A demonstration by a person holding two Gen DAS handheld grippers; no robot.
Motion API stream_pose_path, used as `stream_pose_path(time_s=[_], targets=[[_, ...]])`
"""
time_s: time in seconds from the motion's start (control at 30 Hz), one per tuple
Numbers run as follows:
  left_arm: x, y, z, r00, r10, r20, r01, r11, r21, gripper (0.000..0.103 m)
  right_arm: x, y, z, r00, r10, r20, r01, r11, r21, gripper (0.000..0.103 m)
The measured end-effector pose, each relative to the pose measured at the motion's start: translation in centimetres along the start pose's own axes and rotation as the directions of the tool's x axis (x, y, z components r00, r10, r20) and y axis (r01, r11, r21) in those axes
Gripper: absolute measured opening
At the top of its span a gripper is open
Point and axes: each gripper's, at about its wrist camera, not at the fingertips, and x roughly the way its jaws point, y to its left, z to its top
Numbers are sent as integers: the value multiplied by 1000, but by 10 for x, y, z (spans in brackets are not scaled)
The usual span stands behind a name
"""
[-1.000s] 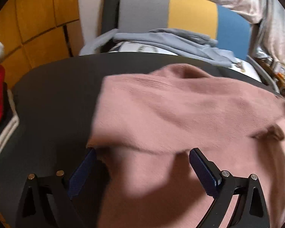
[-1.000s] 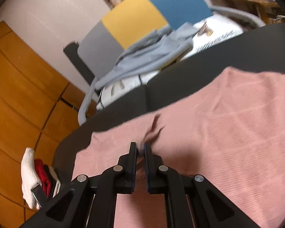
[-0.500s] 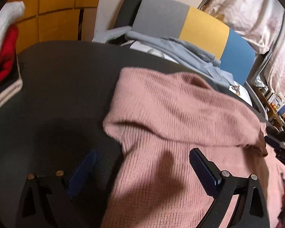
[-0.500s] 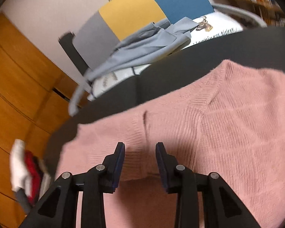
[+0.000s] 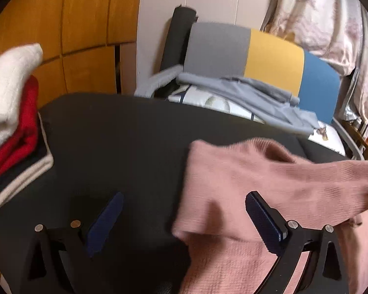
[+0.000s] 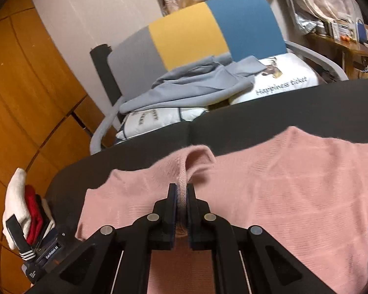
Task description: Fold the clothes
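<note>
The right claw (image 6: 181, 197) pinches a raised ridge of the pink knit sweater (image 6: 282, 196), which lies spread on the dark counter (image 5: 115, 142) (folded clothes (image 5: 9, 112) stacked at its left edge), while the left claw (image 5: 184, 218) gapes wide, gripping nothing.

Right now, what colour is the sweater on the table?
Pink. The sweater shows best in the right wrist view.
</note>
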Motion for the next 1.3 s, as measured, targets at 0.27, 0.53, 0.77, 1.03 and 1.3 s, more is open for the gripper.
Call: stream_pose_path(time_s=[0.27,0.53,0.77,1.03,1.3], targets=[[40,-2,-15,979,-22,-203,21,1000,-7,103,47,-55,-29,993,-44,-108,55,993,105,9],[1,-11,-9,997,-1,-78,4,999,48,103,-7,-21,-19,990,-126,69,126,992,6,27],[27,-37,-15,991,57,-120,-47,995,87,103,50,37,-44,984,-144,-106,107,949,-298,27],[38,-21,-16,983,-3,-183,6,1000,19,103,46,-13,-44,988,-96,-120,82,990,-114,23],[24,-46,-8,989,64,-132,-51,994,102,103,18,-13,-29,998,-31,-57,25,994,-109,25]])
